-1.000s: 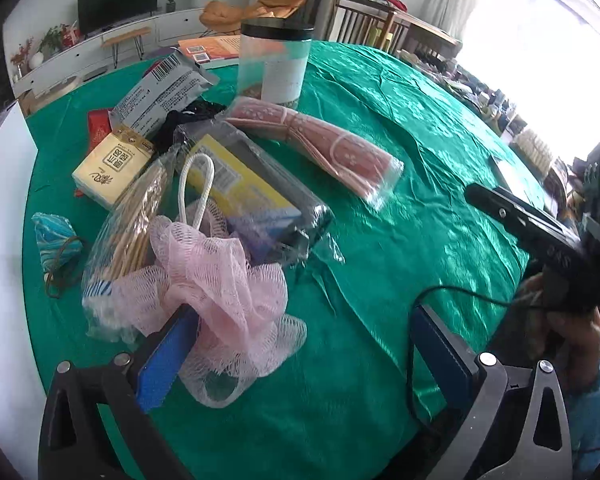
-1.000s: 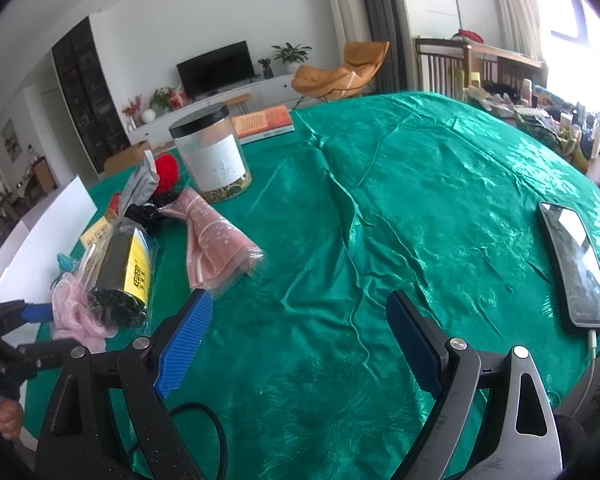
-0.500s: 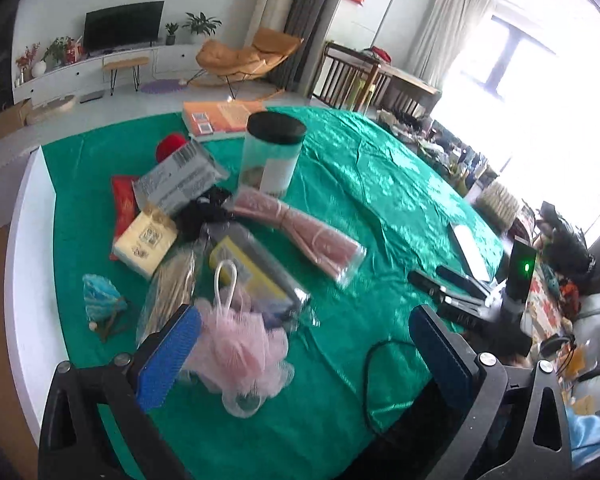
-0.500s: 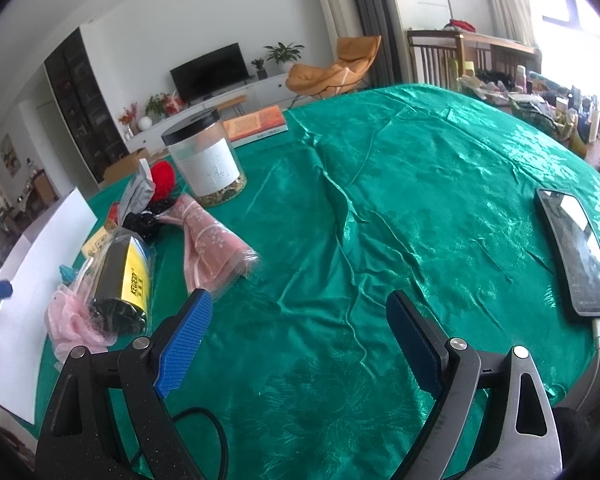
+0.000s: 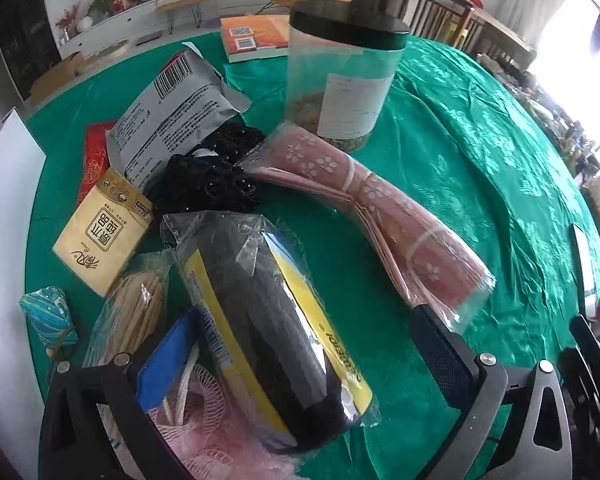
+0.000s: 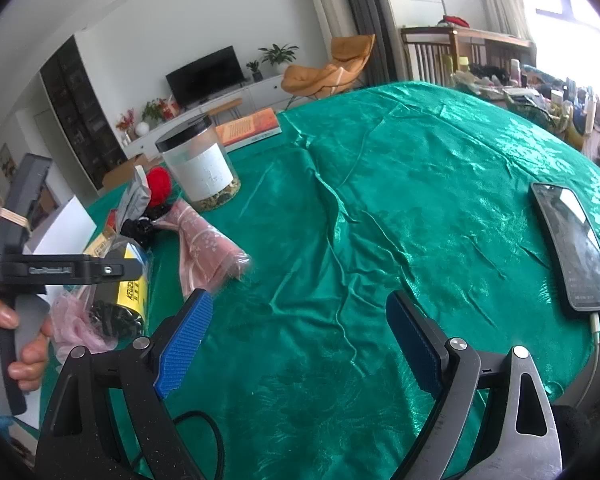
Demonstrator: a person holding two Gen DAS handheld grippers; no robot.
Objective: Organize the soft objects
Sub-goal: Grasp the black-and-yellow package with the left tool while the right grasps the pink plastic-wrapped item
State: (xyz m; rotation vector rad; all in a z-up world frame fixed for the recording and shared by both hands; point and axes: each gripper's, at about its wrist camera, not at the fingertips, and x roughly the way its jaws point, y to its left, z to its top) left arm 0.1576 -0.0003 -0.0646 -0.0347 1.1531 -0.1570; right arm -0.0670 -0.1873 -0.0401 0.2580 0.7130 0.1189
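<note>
In the left wrist view my left gripper (image 5: 300,356) is open, its fingers standing on either side of a black roll in a clear bag with a yellow label (image 5: 276,320). A pink mesh bath puff (image 5: 204,436) lies under that bag's near end, by the blue pad of the left finger (image 5: 164,360). Beyond lie a pink flowered cloth in plastic (image 5: 380,208) and a black mesh bundle (image 5: 216,172). My right gripper (image 6: 296,344) hangs open over bare green cloth, with the pink flowered cloth (image 6: 208,244) to its left front.
A clear jar with a black lid (image 5: 340,72), a grey pouch (image 5: 172,112), a yellow tissue pack (image 5: 104,232) and a bag of sticks (image 5: 136,312) crowd the pile. A phone (image 6: 572,248) on a cable lies right. A white board (image 5: 4,240) edges the left.
My left gripper has dropped down and forward onto the pile and now straddles the black roll's bag. The right gripper has barely moved.
</note>
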